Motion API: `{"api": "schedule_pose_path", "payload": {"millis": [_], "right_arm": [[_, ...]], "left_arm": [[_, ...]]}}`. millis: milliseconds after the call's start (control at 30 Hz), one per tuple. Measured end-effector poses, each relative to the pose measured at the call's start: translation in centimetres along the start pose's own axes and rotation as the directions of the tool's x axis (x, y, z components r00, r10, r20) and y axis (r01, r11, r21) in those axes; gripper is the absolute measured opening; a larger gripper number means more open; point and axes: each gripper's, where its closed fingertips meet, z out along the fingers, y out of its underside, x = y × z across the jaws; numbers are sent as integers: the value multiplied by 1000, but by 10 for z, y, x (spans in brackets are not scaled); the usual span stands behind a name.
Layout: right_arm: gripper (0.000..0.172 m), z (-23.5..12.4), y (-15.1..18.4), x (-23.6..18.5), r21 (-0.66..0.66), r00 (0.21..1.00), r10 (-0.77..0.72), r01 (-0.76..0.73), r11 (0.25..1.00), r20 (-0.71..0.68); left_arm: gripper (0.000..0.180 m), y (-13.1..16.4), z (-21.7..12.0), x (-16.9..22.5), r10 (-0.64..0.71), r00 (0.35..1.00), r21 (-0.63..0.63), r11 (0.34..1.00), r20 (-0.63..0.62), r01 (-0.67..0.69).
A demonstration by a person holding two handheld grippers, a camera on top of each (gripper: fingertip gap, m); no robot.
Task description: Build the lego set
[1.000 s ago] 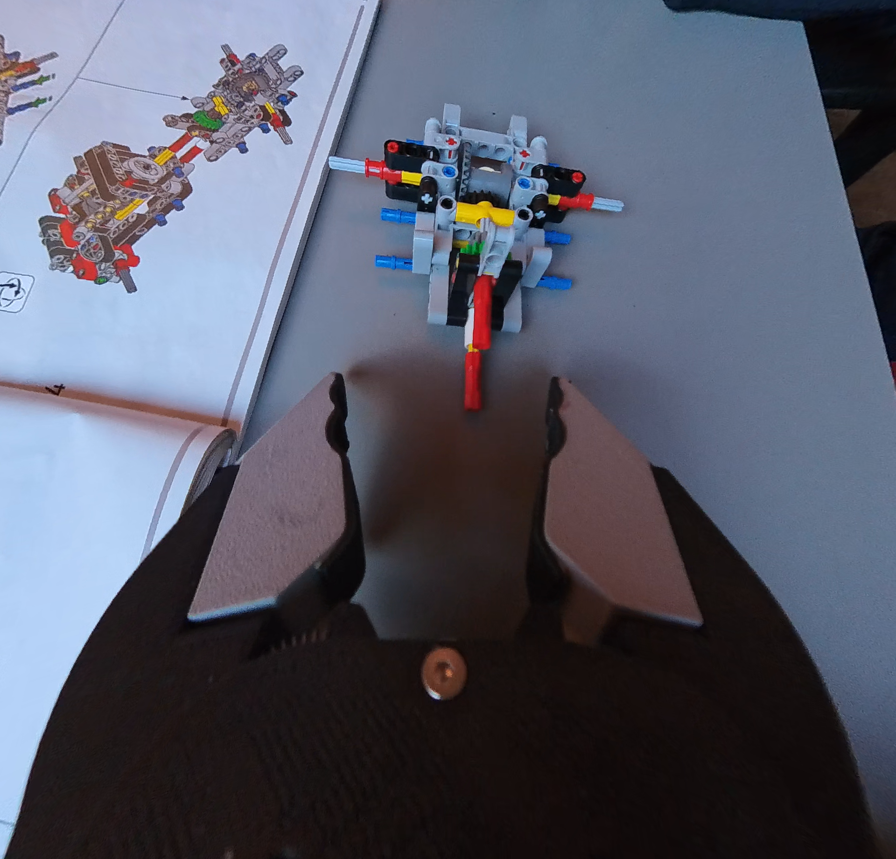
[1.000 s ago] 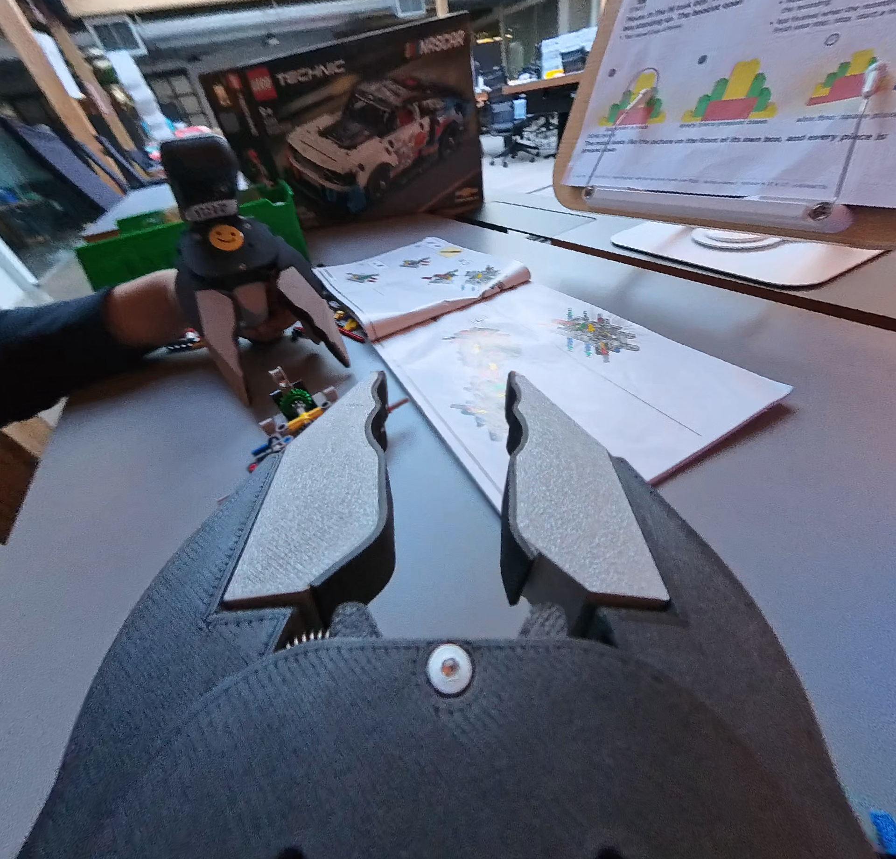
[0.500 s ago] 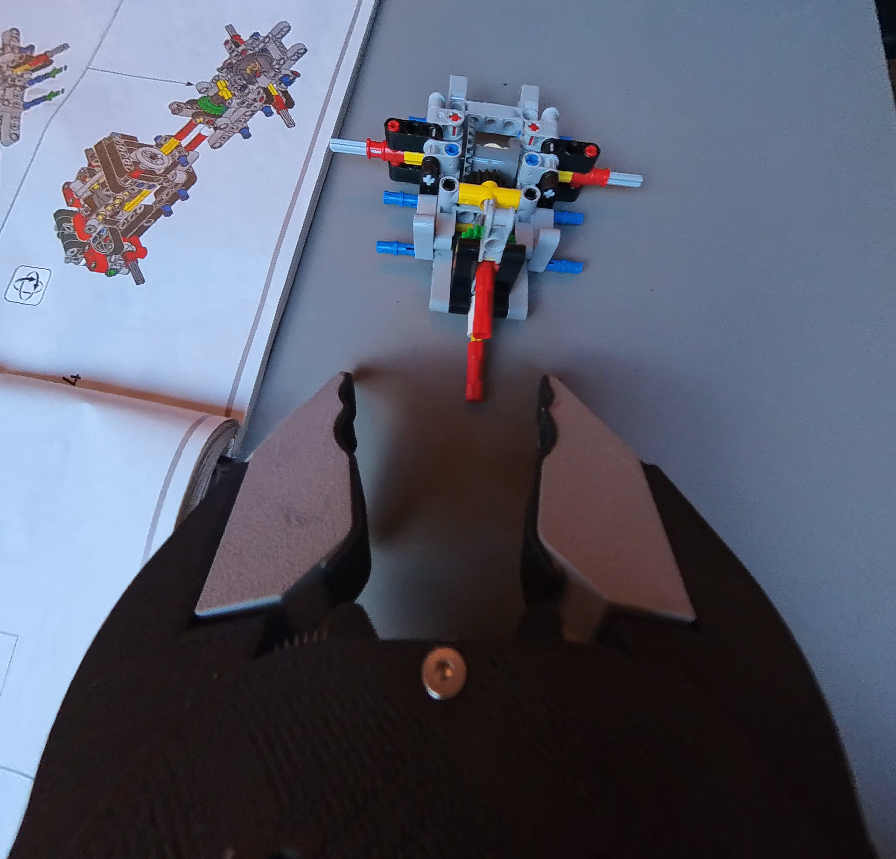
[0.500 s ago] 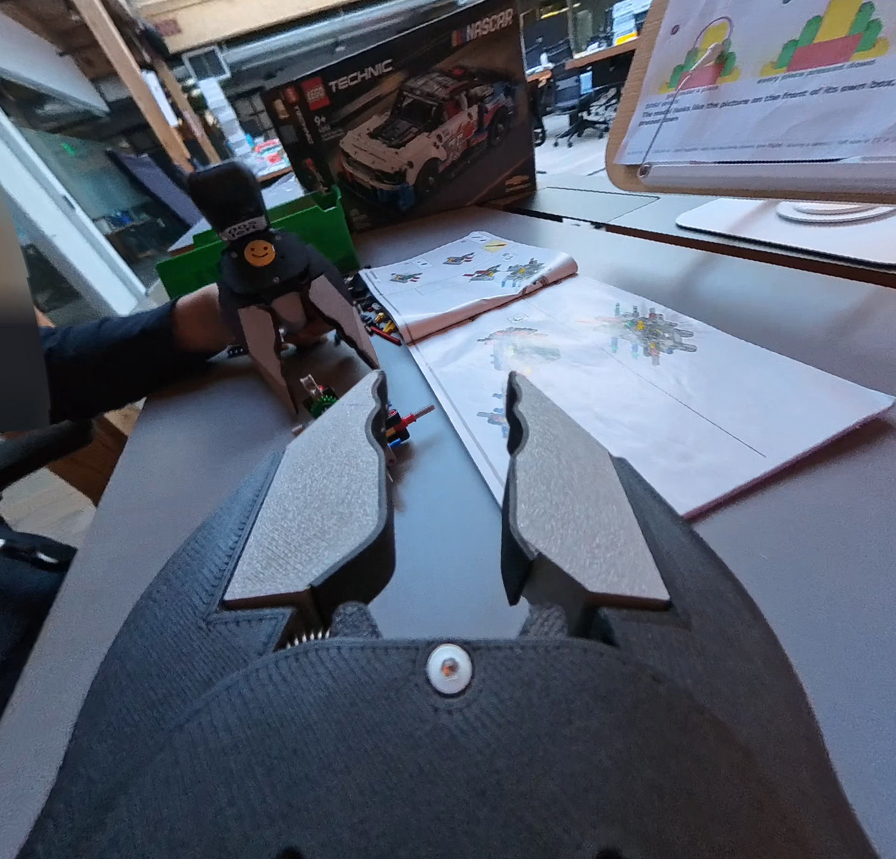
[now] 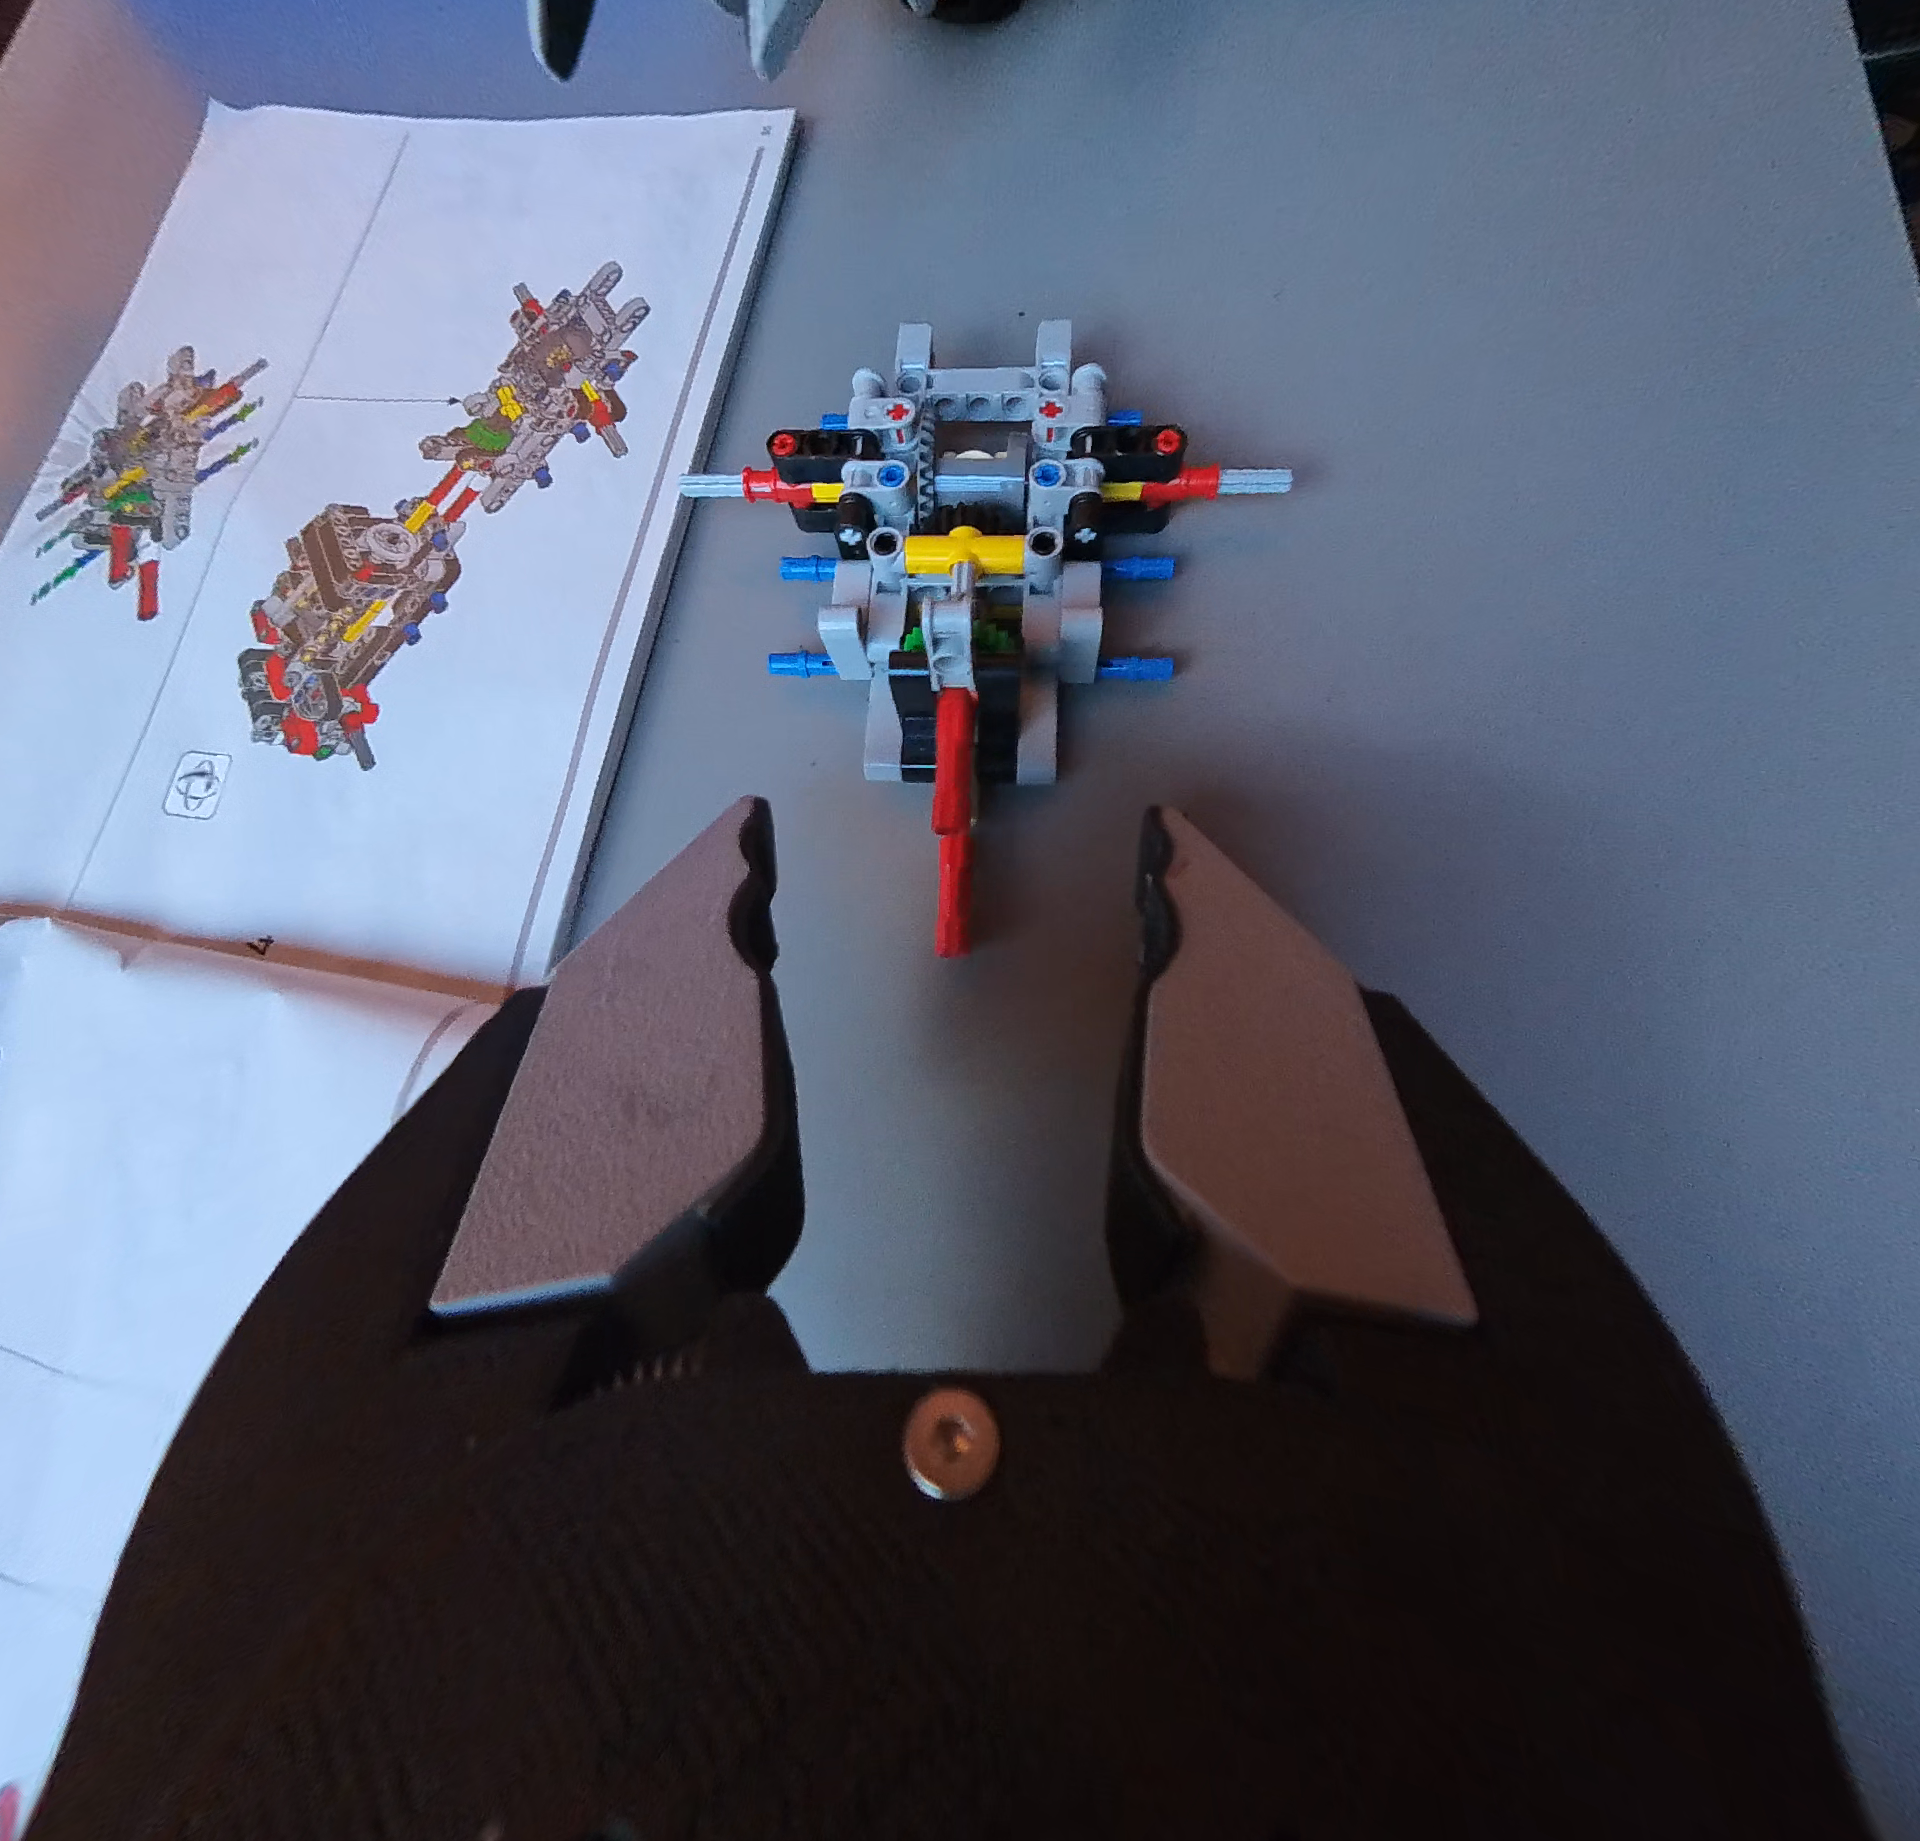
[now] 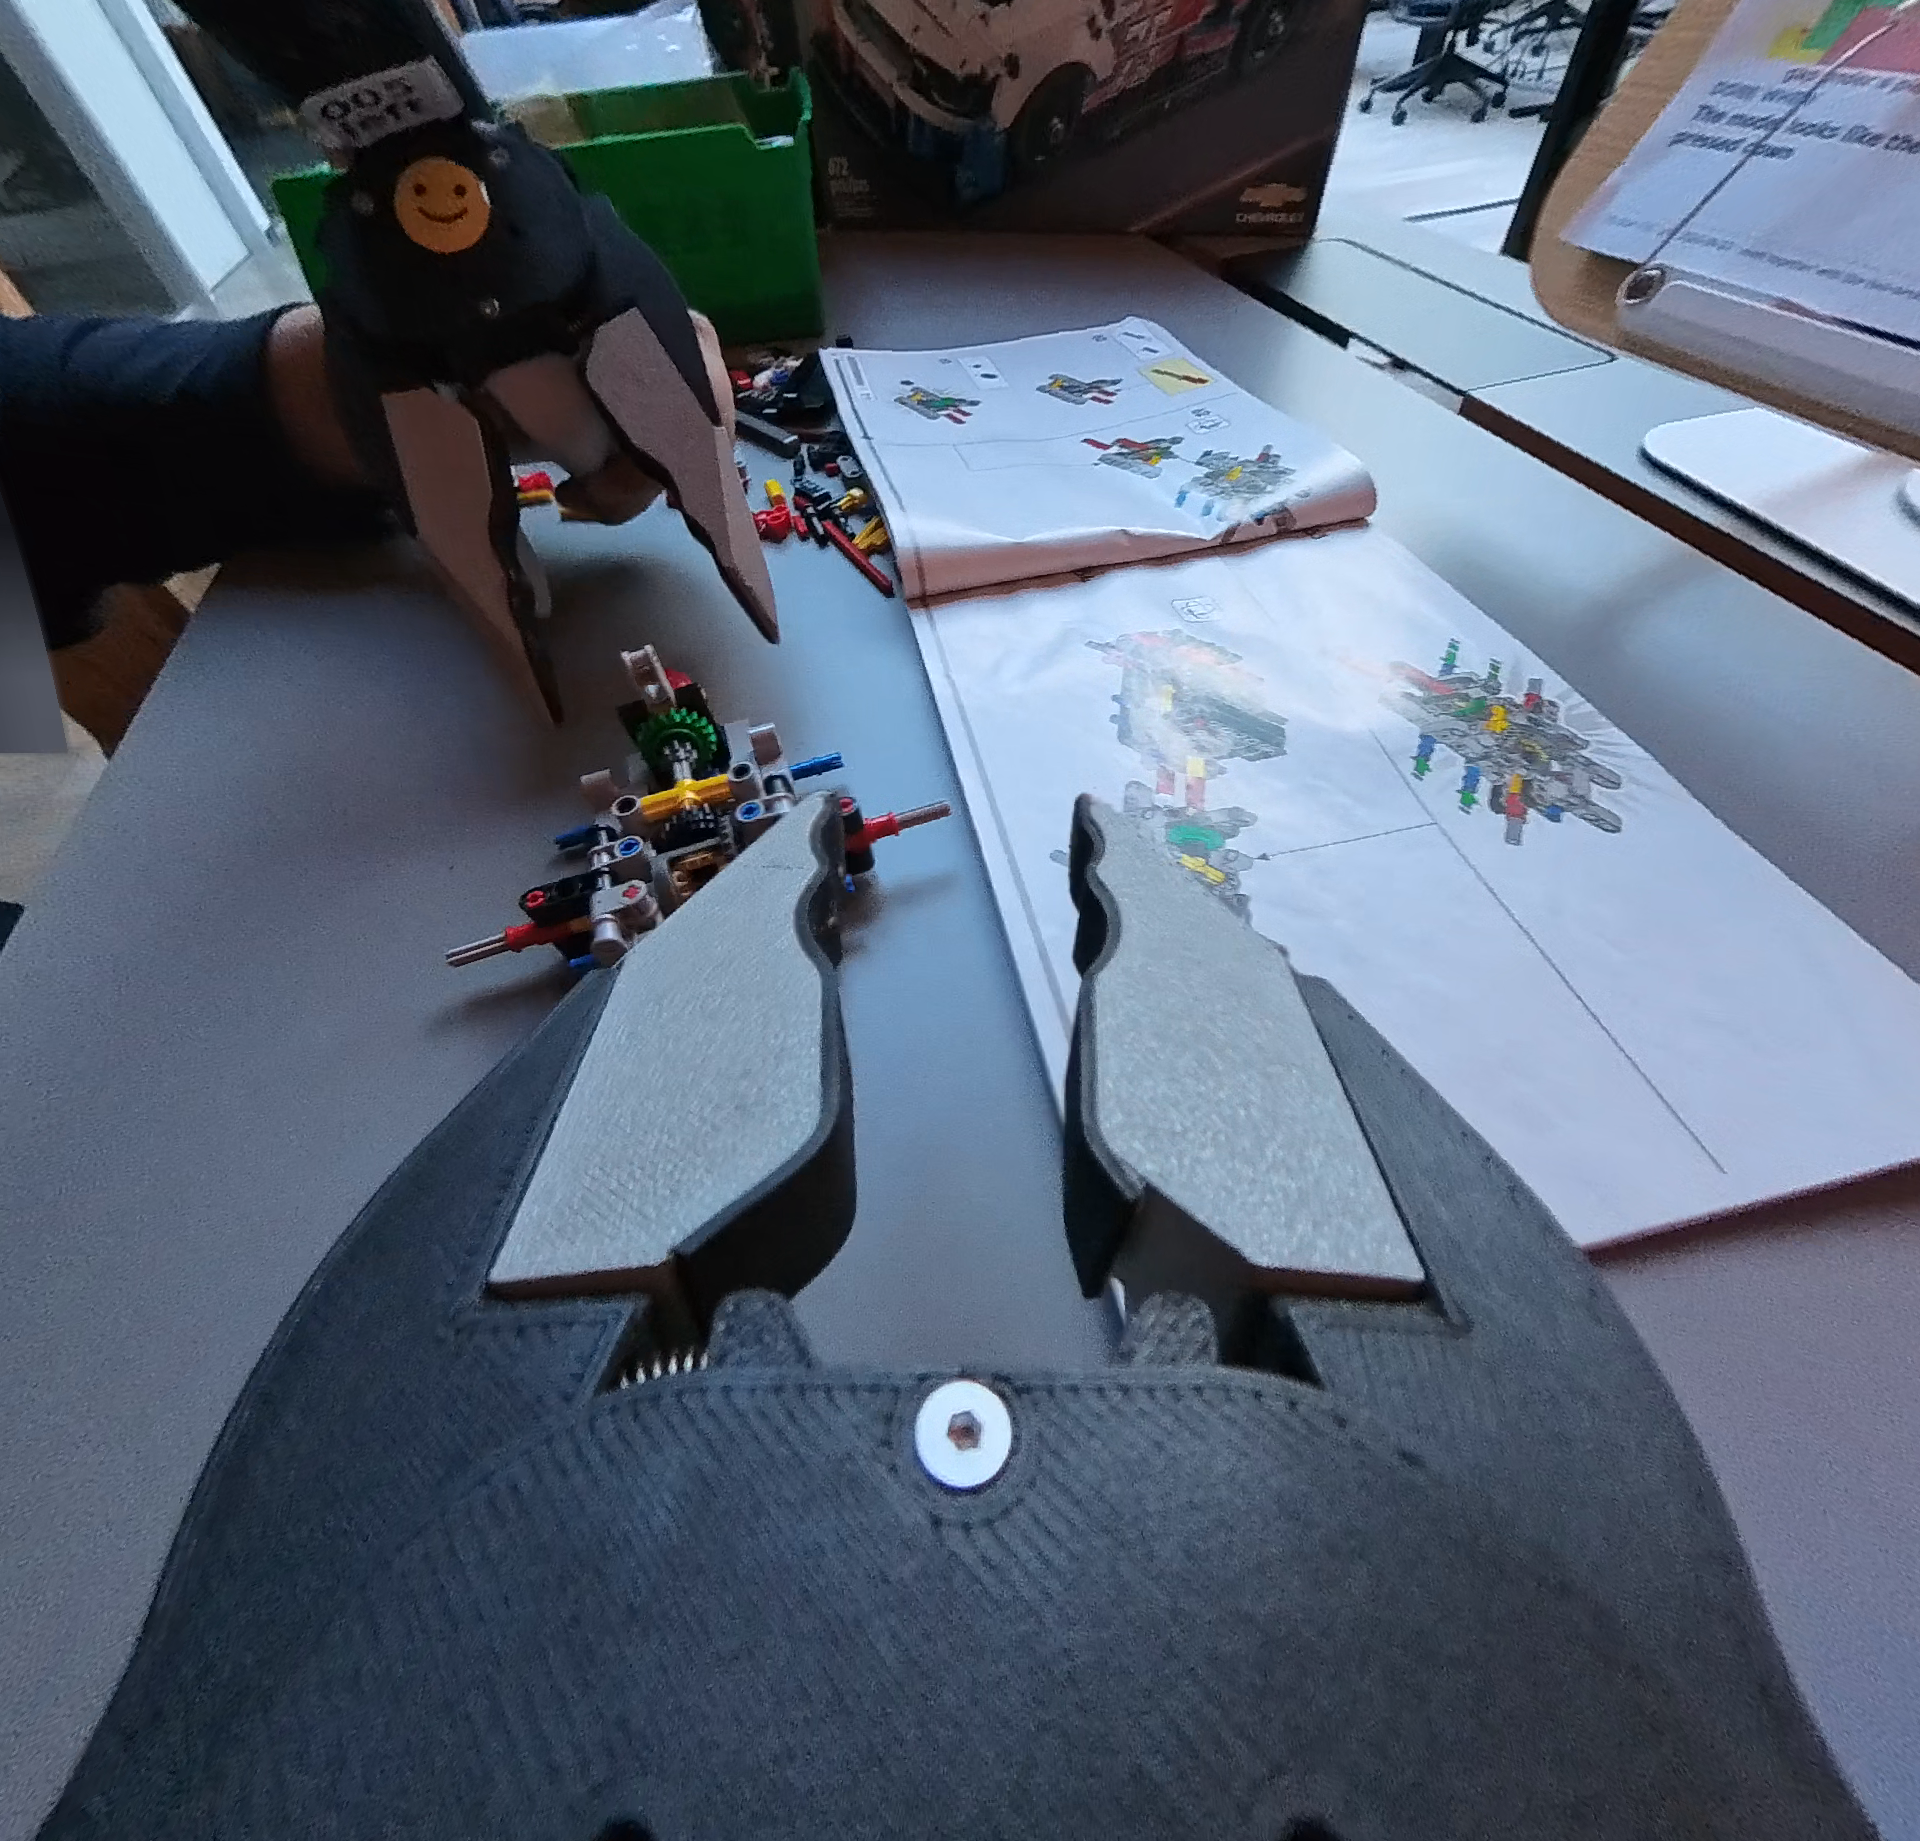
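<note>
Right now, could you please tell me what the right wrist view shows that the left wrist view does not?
Only the right wrist view shows the green bin, the car-picture box, loose bricks and a stand with a printed sheet. Only the left wrist view shows the model's red axle lying between its open hand-held gripper fingers, untouched. Both show the brick model, the instruction booklet and the grey table.
</note>
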Motion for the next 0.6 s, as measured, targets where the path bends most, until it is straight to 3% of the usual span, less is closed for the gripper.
{"api": "schedule_pose_path", "payload": {"millis": [233,600], "right_arm": [[44,12,13,-11,-107,997,-74,75,991,17],[47,20,29,-44,-207,982,-68,104,973,174]], "left_arm": [[61,12,12,9,-75,992,-34,997,-99,71],[56,12,13,5,-114,991,-35,993,-75,111]]}}
